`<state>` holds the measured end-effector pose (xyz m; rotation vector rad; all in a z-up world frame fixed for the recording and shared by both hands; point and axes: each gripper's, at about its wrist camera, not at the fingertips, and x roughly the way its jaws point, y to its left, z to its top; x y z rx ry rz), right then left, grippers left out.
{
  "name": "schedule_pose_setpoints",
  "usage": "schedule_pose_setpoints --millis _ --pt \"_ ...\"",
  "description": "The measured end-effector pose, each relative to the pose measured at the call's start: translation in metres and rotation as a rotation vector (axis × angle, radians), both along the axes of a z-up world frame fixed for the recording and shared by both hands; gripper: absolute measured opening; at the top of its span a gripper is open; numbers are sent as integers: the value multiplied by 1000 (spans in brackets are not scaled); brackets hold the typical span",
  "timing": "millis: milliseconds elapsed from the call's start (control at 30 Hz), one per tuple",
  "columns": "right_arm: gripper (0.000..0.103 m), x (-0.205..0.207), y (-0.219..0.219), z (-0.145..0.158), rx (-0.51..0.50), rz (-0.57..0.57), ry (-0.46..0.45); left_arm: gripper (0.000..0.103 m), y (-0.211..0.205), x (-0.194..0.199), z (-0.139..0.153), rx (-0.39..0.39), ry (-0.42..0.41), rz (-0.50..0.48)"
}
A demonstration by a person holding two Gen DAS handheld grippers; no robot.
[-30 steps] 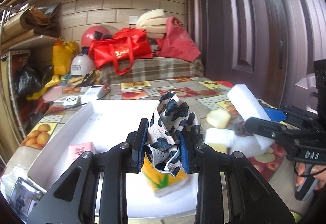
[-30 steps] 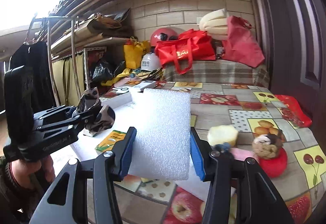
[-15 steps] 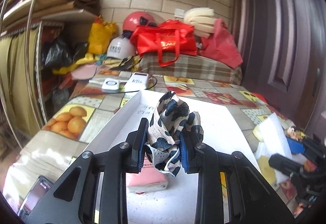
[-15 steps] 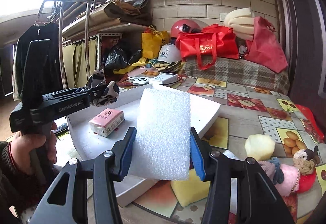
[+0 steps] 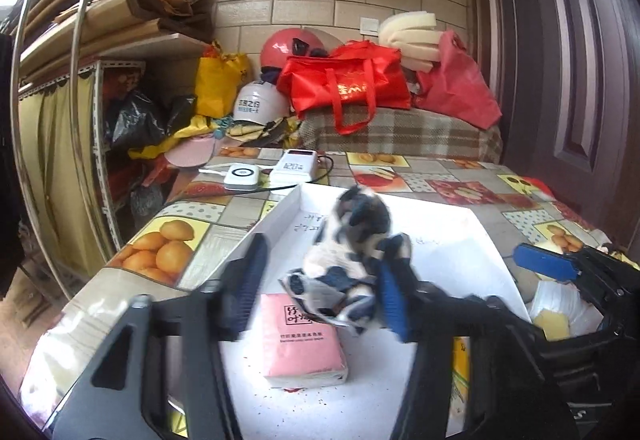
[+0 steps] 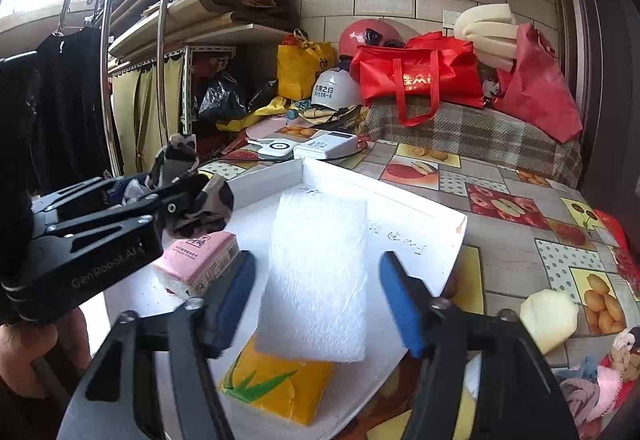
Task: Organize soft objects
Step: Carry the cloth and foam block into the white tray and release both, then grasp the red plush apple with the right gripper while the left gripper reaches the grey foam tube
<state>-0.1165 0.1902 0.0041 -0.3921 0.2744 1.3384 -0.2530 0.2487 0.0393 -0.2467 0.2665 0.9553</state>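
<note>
As they open, foam sheet [image 6: 320, 276] sits between right tongs [image 6: 318, 300].

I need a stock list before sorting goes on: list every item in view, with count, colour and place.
shallow cardboard tray: one, white, on the table.
cow-patterned cloth: one, black and white, between the left jaws over the tray.
foam sheet: one, white, between the right jaws over the tray.
tissue pack: one, pink, in the tray.
yellow pack with green leaves: one, in the tray's near part.
sponge: one, pale yellow, on the fruit-print tablecloth.
tote bags: two, red, at the back.
helmets: two, white and red, at the back.
left gripper: black, blue pads, just opened.
right gripper: same, just opened.
</note>
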Motion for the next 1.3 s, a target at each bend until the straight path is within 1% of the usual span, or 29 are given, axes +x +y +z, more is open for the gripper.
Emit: schedule_pose_setpoints --millis 33,133,200,233,300,433,533,633,900,1000,1067,1100,1167,1233,1267,1300 --pt "89 0 -3 1 10 -3 -1 103 1 -1 0 -1 -4 8" --pt "90 0 -12 3 54 -4 -6 103 -1 -3 0 16 -13 24" --pt "101 0 -16 5 73 -11 -10 103 -2 -3 0 24 -11 24" --pt "103 0 -19 6 89 -16 -10 103 -2 -3 0 30 -8 25" --pt "103 1 -22 7 112 -26 -10 103 -5 -5 1 43 -17 27" --pt "103 2 -22 9 130 -51 -10 103 -4 -6 1 36 -19 36" --pt "103 8 -24 10 145 -78 10 103 -5 -5 2 43 -11 37" --pt "103 11 -24 10 147 -82 22 103 -6 -5 2 44 -10 36" --pt "103 8 -31 11 175 -59 1 103 -5 -6 2 37 -26 42" --pt "103 1 -45 12 200 -68 -30 103 -4 -11 2 28 -48 44" --pt "103 -4 -61 19 248 -80 -55 103 -5 -12 2 24 -61 45" --pt "103 -6 -72 24 293 -93 -59 103 -5 -13 2 25 -63 45" --pt "103 -8 -98 32 390 -172 -82 103 -9 -13 4 41 -63 44" --pt "103 -7 -121 34 491 -259 -122 103 -17 -12 5 72 -65 26" --pt "103 -3 -133 35 536 -292 -139 103 -22 -11 6 85 -66 10" --pt "103 4 -143 37 556 -299 -143 103 -27 -10 6 87 -69 -10"
